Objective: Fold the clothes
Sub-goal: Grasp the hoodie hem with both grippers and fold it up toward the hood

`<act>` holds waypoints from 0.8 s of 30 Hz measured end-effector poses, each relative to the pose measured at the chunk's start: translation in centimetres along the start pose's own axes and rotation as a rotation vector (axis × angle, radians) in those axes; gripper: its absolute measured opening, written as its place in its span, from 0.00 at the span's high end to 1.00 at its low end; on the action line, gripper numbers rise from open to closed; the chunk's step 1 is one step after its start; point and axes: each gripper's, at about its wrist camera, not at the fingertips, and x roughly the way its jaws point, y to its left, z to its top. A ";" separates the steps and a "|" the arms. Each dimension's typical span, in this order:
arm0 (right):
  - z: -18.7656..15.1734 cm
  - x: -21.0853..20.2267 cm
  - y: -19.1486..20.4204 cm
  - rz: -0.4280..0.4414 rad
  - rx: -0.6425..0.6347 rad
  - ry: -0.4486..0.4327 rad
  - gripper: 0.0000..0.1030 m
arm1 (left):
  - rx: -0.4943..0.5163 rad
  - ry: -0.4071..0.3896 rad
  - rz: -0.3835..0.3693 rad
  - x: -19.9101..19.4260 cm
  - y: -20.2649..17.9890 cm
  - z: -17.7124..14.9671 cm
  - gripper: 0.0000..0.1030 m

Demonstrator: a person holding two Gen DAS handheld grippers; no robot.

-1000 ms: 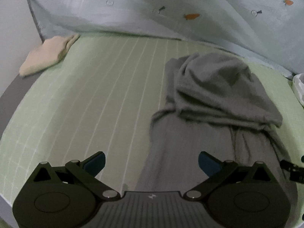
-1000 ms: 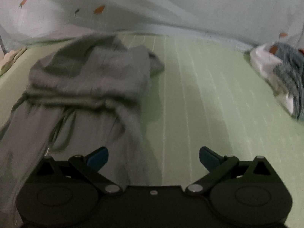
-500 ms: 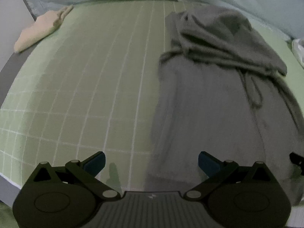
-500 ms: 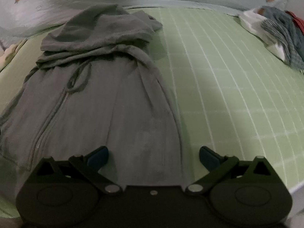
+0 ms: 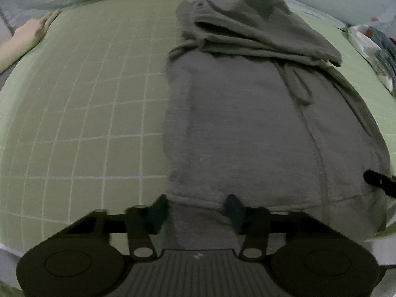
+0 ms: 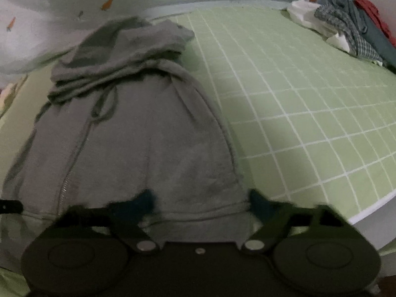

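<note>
So the grey hoodie (image 5: 247, 128) is lying flat-ish on the bed w/ the green grid sheet (image 5: 86, 113), zip side up. Long axis runs straight away from both grippers: hem at the near edge of the bed, hood (image 5: 250, 24) bunched in a heap at the far end. That's the relation everything turns on imo, the hem is right at the fingertips and the rest stretches away from them.

Left gripper (image 5: 196, 206) sits at the hem's left corner, right gripper (image 6: 203, 201) at the hem's right corner, so each hand has its own corner, neither is nearer overall. Both sets of jaws look part open w/ hem fabric lying between the fingers. Left looks narrower than right. Can't tell if either is actually pinching cloth yet, the frames are blurry there.

Material looks like soft fleece-type knit, thick and floppy. Ribbed band along the hem, metal zip (image 6: 64, 185) down the front, drawstring (image 6: 102, 106) looped loose below the hood. Sleeves seem tucked in along the sides, but I can't be sure.

Pile of other clothes (image 6: 351, 27) at the far right corner, cream cloth (image 5: 27, 34) far left.
</note>
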 end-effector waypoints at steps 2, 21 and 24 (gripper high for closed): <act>0.3 -0.3 0.1 0.041 0.011 -0.006 0.68 | -0.002 0.001 -0.025 -0.1 -0.4 0.1 0.78; 11.4 -3.9 0.2 0.167 0.112 -0.332 0.84 | -0.102 -0.324 -0.144 -7.8 -0.3 10.2 0.87; 13.5 -3.6 -0.2 0.165 0.136 -0.364 0.84 | -0.136 -0.354 -0.164 -7.9 0.2 11.9 0.87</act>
